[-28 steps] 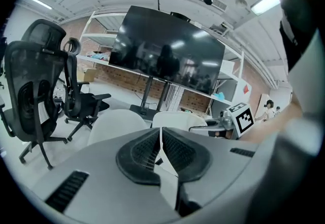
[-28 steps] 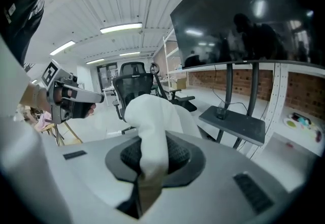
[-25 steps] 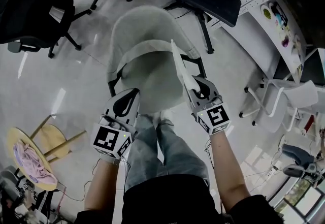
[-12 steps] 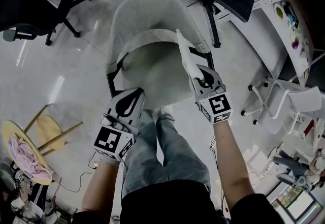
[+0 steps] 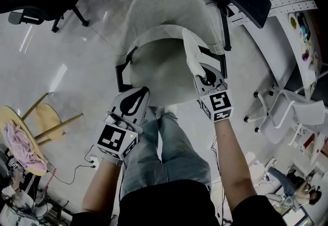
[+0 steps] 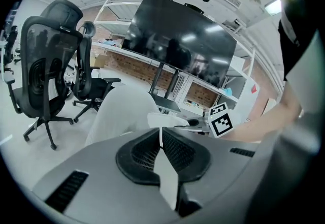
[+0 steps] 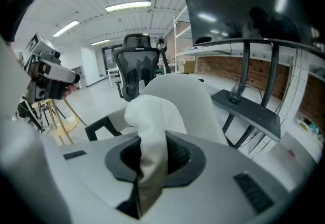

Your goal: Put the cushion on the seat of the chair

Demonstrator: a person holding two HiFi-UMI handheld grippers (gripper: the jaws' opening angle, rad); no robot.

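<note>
light: bright ceiling strips (image 7: 128, 6) | floor (image 5: 60, 75) glare | edges: fisheye, dark corners

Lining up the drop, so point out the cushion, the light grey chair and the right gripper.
cushion (image 5: 156, 74), head view, middle of its top face.
light grey chair (image 5: 164, 9), head view, upper backrest.
right gripper (image 5: 201, 68), head view, between its fingertips, clamped on the cushion's raised edge.

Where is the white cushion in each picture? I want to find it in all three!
Head view: the cushion is in the middle, its bright edge standing up from the right claw.
Left gripper view: low centre, a thin white edge pinched in the left claw.
Right gripper view: centre, a white bunch rising out of the claw.
Shared landmark: the chair's pale backrest, behind the cushion every time.
</note>
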